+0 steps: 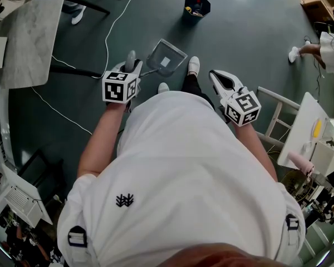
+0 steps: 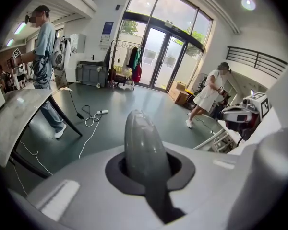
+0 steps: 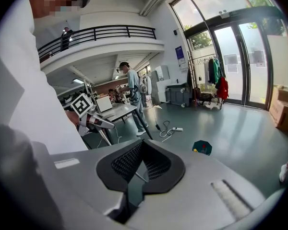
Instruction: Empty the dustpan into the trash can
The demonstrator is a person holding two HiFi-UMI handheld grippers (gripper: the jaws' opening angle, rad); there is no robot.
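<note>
While I hold both tools low in front of the white shirt (image 1: 183,166), the head view lays the room out beneath me. At ten o'clock in that view sits a grey marbled tabletop with rounded corners (image 1: 28,38), and a thin white cable (image 1: 107,35) trails over the dark green floor (image 1: 250,32) just beside it.

Next comes my left gripper (image 1: 130,67). Its jaws are clamped on the smooth grey plastic handle (image 2: 141,147) of the dustpan, and the left gripper view shows that handle rising between them and filling the gap. The translucent grey plastic dustpan (image 1: 166,57) itself juts out at about two o'clock from that gripper, over the floor and just beside my white shoe (image 1: 193,65). A pale square patch shows in the middle of the pan; I cannot tell what it is.

The small dark angular-sided trash can (image 1: 197,7) stands on the floor at one o'clock from the dustpan, well apart from it, with red and yellow bits showing inside.

My right gripper (image 1: 217,78) is at three o'clock from the left one. Its jaws are pressed together with nothing between them, and the ribbed black pads (image 3: 126,162) meet in a V. Its own view catches the trash can at two o'clock of the jaws.

At the far right stands a white frame (image 1: 275,113).
</note>
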